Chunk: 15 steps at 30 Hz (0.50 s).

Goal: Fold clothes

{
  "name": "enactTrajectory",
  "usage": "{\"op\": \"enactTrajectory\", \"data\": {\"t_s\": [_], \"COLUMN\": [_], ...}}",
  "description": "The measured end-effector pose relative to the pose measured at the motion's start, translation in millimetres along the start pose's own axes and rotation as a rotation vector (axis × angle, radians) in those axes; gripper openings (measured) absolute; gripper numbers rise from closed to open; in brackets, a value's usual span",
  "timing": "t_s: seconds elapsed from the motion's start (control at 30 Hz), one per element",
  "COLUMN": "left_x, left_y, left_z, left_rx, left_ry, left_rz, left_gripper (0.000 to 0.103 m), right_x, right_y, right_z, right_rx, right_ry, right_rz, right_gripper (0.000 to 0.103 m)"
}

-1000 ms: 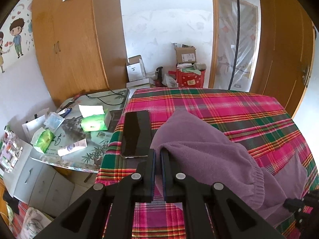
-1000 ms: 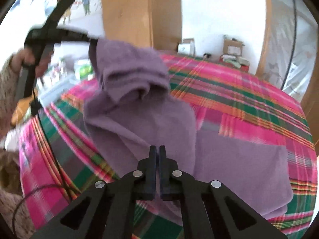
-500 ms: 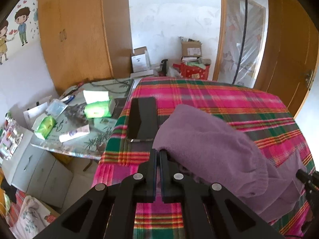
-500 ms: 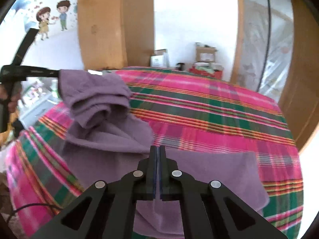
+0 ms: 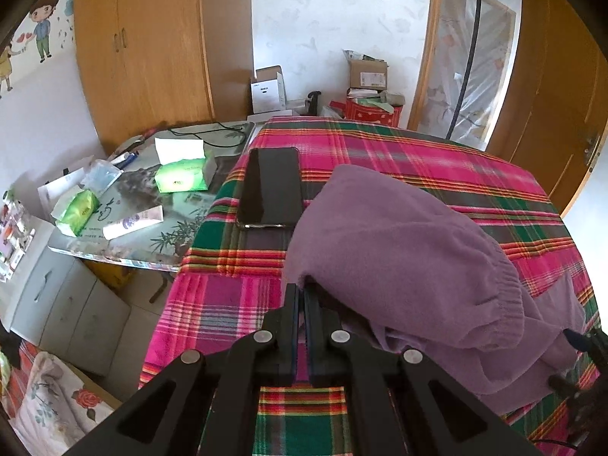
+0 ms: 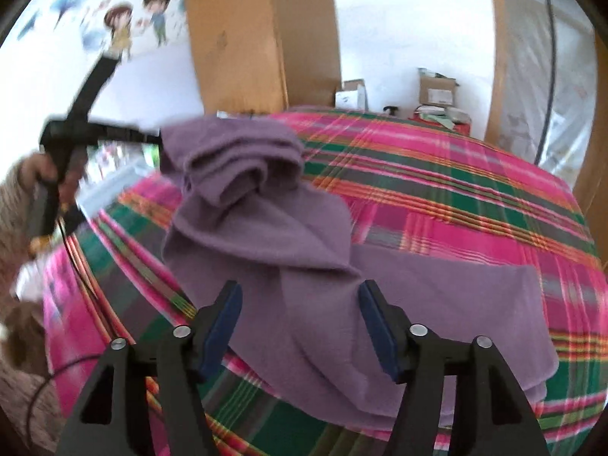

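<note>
The purple garment (image 5: pixel 414 250) lies on a surface covered with a pink, green and red plaid cloth (image 5: pixel 380 152); I cannot tell if this is a bed or a worktop.

The left tongs (image 5: pixel 303 296) are closed together and they pinch one edge of the purple garment. In the left wrist view this pinched part is raised above the plaid cloth and hangs in a thick fold to the right, with a gathered elastic hem (image 5: pixel 505 296) at its lower right side. In the right wrist view the left tongs (image 6: pixel 157 138) are at the far left, held by a hand (image 6: pixel 41 167) in a knitted sleeve (image 6: pixel 11 212), and the raised edge makes a bunch of folds under them.

The right tongs (image 6: pixel 300 304) have just been opening and now their jaws stand wide apart. The blue pads (image 6: pixel 224 315) do not press on anything. The flat part of the garment lies under and between them, spread to the right on the plaid cloth.

A black phone (image 5: pixel 271 186) lies on the plaid cloth at the far left, just beside the garment. Left of the cloth there is a glass-topped worktop (image 5: pixel 152 243) with a green tissue box (image 5: pixel 184 176), a green packet (image 5: pixel 78 209) and a white tube (image 5: pixel 133 222). Behind it is a wooden wardrobe (image 5: pixel 152 49).
</note>
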State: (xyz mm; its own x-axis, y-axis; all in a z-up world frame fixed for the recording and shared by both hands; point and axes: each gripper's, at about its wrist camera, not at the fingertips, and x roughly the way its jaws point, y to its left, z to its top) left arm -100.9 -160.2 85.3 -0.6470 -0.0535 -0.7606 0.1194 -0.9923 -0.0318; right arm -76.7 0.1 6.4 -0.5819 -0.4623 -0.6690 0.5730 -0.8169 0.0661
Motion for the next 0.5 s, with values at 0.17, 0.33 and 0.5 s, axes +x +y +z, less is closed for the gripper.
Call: {"op": "enactTrajectory", "data": {"t_s": [0.17, 0.33, 0.5], "left_x": [3, 8, 9], "left_y": [3, 5, 8], "left_z": [-2, -1, 1], "left_rx": [-0.013, -0.020, -0.018], "left_ry": [0.005, 0.012, 0.006], "left_rz": [-0.009, -0.002, 0.005], "left_gripper": [0.003, 0.003, 0.003], "right_x": [15, 27, 35], "right_y": [19, 32, 46], "right_z": [-2, -5, -8], "right_rx": [-0.066, -0.118, -0.223], "right_ry": [0.057, 0.118, 0.151], "right_rz": [0.025, 0.020, -0.045], "right_gripper": [0.075, 0.078, 0.081]}}
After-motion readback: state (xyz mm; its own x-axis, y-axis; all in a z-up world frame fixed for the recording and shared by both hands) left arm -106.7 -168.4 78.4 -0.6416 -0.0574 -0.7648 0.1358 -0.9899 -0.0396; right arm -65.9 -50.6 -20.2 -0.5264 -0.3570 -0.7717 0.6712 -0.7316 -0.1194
